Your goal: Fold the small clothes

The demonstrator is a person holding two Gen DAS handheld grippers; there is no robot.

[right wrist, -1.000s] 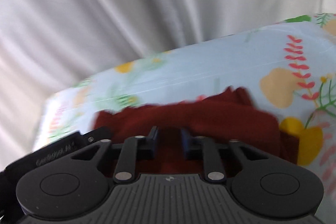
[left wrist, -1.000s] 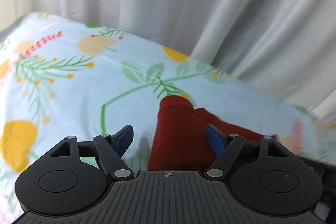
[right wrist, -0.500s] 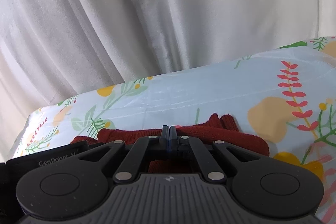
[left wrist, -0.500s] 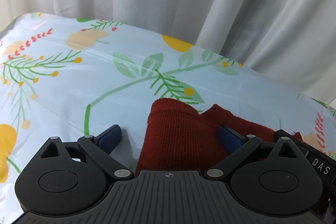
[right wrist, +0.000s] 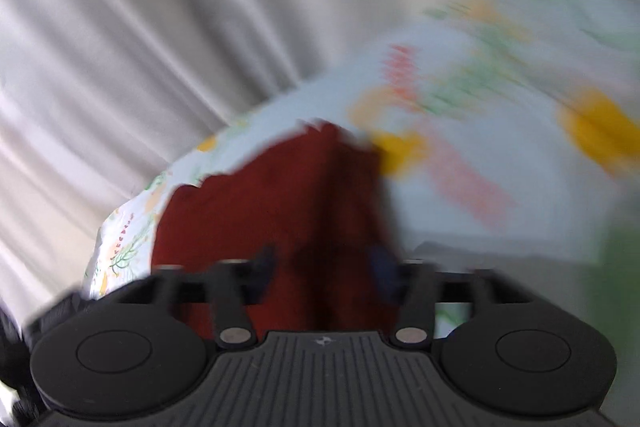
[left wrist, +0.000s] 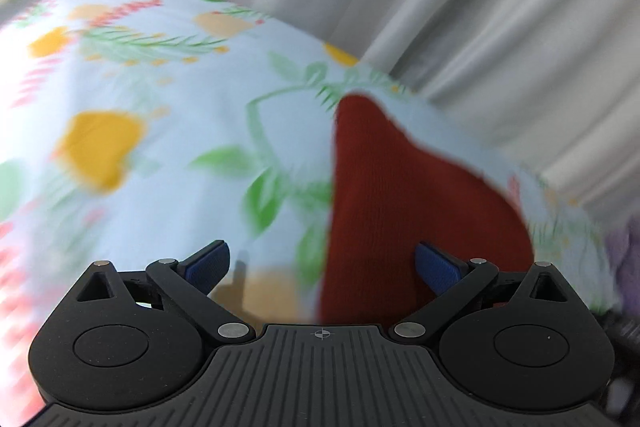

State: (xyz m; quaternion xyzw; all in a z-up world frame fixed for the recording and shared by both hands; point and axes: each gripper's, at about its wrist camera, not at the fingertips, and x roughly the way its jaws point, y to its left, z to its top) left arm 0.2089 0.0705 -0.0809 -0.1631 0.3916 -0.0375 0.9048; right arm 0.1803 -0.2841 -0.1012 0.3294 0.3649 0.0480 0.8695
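Garment (left wrist: pixel 400 211) lies between spread left tool (left wrist: pixel 322 267) fingers.

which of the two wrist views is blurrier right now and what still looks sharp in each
Right wrist view is blurrier: the floral tablecloth smears into streaks, the red knit garment has soft edges, and even the right gripper fingers are smeared. Left wrist view: the tablecloth is motion-blurred too, but the left gripper with its blue pads stays crisp, and the garment's knit ribbing is faintly readable.

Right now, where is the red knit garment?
The red knit garment lies on the floral tablecloth, ahead of both open grippers: toward the right finger in the left wrist view, central in the right wrist view.
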